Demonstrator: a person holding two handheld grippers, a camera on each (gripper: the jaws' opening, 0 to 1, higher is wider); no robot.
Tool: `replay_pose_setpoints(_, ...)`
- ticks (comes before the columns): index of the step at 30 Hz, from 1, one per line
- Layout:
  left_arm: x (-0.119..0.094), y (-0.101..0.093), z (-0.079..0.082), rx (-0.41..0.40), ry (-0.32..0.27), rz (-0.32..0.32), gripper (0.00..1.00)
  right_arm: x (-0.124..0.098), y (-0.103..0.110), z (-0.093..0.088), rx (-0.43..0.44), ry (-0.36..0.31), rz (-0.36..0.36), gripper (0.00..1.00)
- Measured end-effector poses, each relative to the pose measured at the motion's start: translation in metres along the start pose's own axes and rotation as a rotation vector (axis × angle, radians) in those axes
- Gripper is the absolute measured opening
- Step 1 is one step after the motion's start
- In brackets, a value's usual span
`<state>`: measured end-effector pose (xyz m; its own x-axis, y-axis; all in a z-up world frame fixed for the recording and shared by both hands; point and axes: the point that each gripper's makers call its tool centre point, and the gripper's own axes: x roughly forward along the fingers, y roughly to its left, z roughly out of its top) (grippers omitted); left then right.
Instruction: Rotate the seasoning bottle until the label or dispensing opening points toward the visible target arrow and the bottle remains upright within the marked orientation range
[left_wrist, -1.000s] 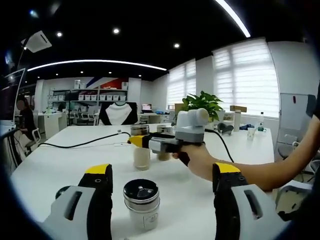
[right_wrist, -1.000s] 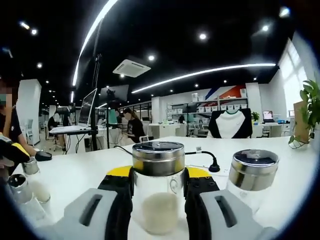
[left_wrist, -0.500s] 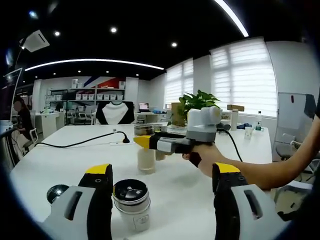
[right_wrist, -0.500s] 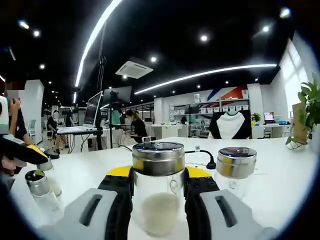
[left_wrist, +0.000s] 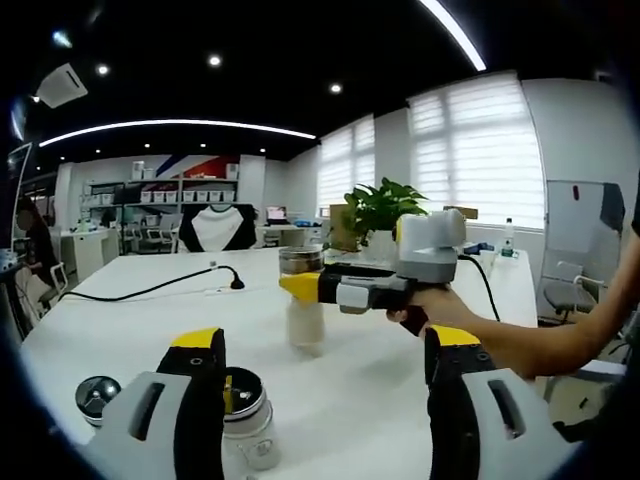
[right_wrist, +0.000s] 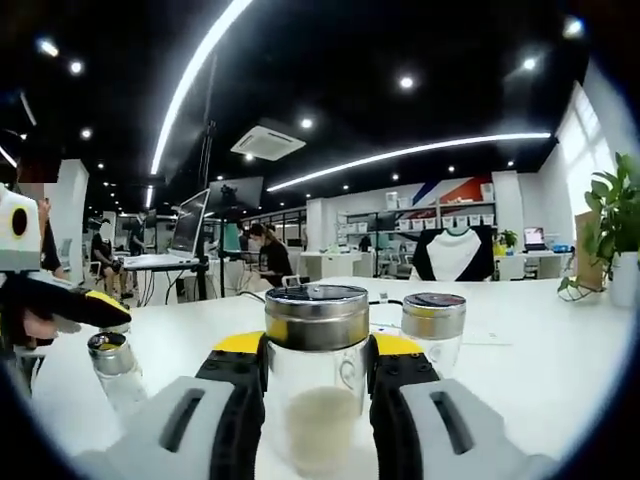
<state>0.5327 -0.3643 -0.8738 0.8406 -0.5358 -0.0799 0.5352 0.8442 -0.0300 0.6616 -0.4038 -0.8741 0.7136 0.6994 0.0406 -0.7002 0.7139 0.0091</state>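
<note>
Glass seasoning bottle (right_wrist: 318, 385) pinched between jaws of right gripper (right_wrist: 318, 372), steel cap up, pale powder low inside, body upright above white table (right_wrist: 530, 360). Twist judged best done slowly about bottle's own axis, grip kept firm, tilt avoided. No target arrow made out. Left gripper (left_wrist: 322, 352) spread wide, nothing held; small jar (left_wrist: 244, 422) beside its left jaw. Second bottle (right_wrist: 433, 330) further off.

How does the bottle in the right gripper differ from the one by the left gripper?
The held bottle is clamped between the right gripper's fingers; the free bottle stands beside the open left gripper's left finger, ungripped. The held bottle's powder shows clearly; the free bottle is half hidden. Both are upright, clear, with metal lids.
</note>
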Motion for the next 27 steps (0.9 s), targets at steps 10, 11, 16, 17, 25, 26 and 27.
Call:
replay_pose_setpoints(10,0.004,-0.011,0.002,0.012,0.001,-0.023,0.86,-0.025,0.007,0.006,0.025,-0.016,0.001,0.36)
replay_pose_setpoints(11,0.004,-0.012,0.002,0.011,0.0,-0.024,0.86,-0.028,0.008,0.007,0.023,-0.023,-0.001,0.36)
replay_pose_setpoints(16,0.006,-0.016,0.001,0.014,0.008,-0.034,0.86,-0.038,0.014,0.007,0.006,-0.036,0.012,0.36)
replay_pose_setpoints(17,0.006,-0.017,0.0,0.015,0.008,-0.035,0.86,-0.041,0.016,0.007,0.018,-0.041,0.016,0.36)
replay_pose_setpoints(25,0.01,-0.026,-0.001,0.016,0.016,-0.064,0.85,-0.059,0.024,-0.001,0.028,-0.033,0.015,0.36)
replay_pose_setpoints(26,0.01,-0.028,0.0,0.021,0.016,-0.069,0.85,-0.062,0.025,-0.002,0.023,-0.028,0.013,0.36)
replay_pose_setpoints(27,0.011,-0.028,0.0,0.025,0.017,-0.071,0.85,-0.063,0.026,-0.003,0.019,-0.027,0.013,0.36)
